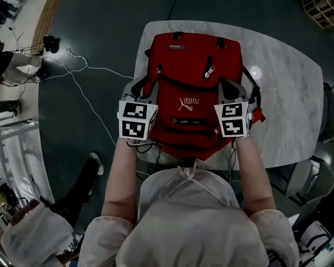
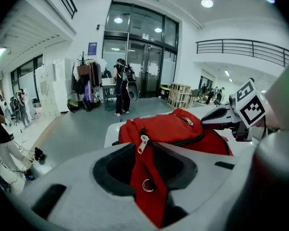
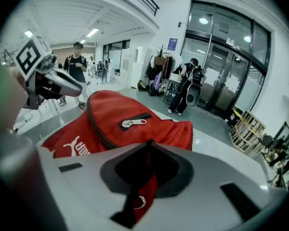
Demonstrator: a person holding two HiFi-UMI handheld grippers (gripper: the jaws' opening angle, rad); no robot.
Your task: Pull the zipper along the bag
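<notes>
Red backpack (image 1: 192, 88) lay flat on the pale marble table (image 1: 289, 93), pinched at both flanks.

The left gripper (image 2: 147, 172) had its jaws closed tight on a red fabric strap (image 2: 154, 206) of the bag, which carried a small metal ring (image 2: 148, 185). A silver zipper pull (image 2: 141, 144) hung just above the jaws, at the end of a dark zipper line. The right gripper (image 3: 143, 177) was likewise clamped on a red fabric tab (image 3: 147, 191) at the opposite side, and a second zipper pull (image 3: 134, 123) lay flat on the lid pocket beyond it. In the head view the bag sat toward the table's near edge, between the person's bare forearms.
</notes>
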